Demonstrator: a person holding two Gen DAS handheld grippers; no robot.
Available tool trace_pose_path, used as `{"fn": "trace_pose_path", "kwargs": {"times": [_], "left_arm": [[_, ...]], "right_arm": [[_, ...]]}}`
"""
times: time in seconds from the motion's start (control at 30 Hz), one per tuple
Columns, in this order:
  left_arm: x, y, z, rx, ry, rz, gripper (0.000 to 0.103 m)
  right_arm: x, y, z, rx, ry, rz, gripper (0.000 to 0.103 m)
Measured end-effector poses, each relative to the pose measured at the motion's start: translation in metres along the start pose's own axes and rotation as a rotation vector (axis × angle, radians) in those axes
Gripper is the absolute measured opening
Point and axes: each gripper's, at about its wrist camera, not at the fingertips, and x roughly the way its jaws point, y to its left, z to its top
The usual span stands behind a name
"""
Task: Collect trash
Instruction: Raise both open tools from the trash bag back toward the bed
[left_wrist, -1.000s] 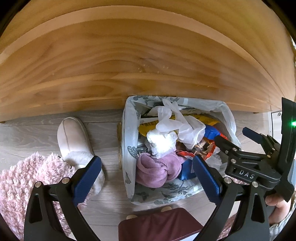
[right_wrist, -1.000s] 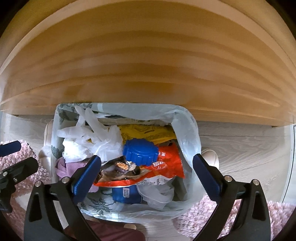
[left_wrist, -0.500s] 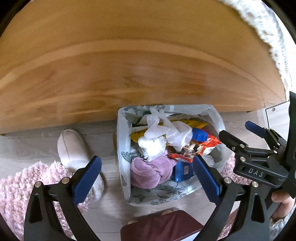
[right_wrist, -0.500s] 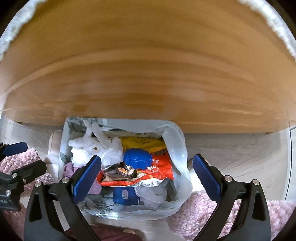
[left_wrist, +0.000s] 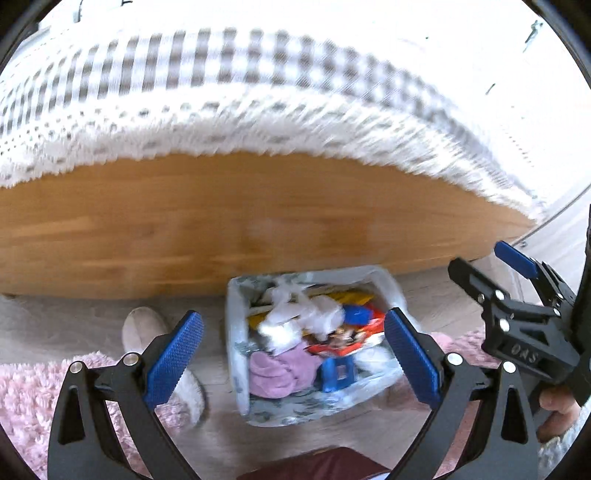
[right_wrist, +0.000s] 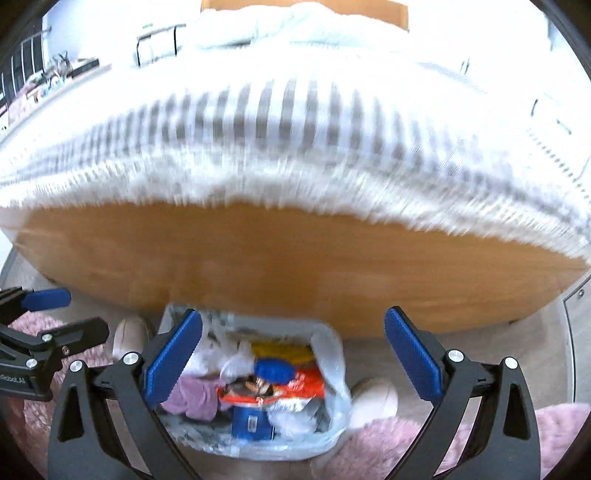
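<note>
1. Left wrist view: left gripper (left_wrist: 293, 358) spread wide, nothing between the pads. The trash bin (left_wrist: 236, 354), lined with a thin plastic bag, sits on the floor straight ahead and below, between the two fingers, against the wooden bed side (left_wrist: 240, 225). It is full: white crumpled plastic (left_wrist: 306, 317), purple cloth (left_wrist: 273, 373), orange snack wrapper (left_wrist: 343, 343).
2. Same view: right gripper (left_wrist: 491, 266) off to the right and higher, spread, empty. A slipper (left_wrist: 142, 328) lies beside the left finger, and a pink rug (left_wrist: 29, 391) behind it.
3. Right wrist view: right gripper (right_wrist: 293, 360) spread, empty. The bin is ahead and below, nearer its left finger. The loose bag rim (right_wrist: 332, 365) shows clearly on the right side.
4. Only this view shows: blue round lid (right_wrist: 273, 369), a second slipper (right_wrist: 373, 402) right of the bin, and the striped bedspread top (right_wrist: 295, 122).
5. Handling (judgement): the contents look light and soft, the bag film thin, slippery and easy to tear. Best hold is the bunched bag rim, one tong on each side.
</note>
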Motion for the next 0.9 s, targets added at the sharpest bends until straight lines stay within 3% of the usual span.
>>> {"fn": "trace_pose_path", "kwargs": {"times": [0.37, 0.9], "left_arm": [[-0.063, -0.022, 0.024, 0.090, -0.197, -0.087, 0.095], [-0.119, -0.041, 0.119, 0.112, -0.449, -0.094, 0.095]], "right_arm": [[-0.061, -0.029, 0.044, 0.059, -0.211, -0.026, 0.095], [-0.090, -0.044, 0.120, 0.044, -0.487, -0.110, 0.095]]}}
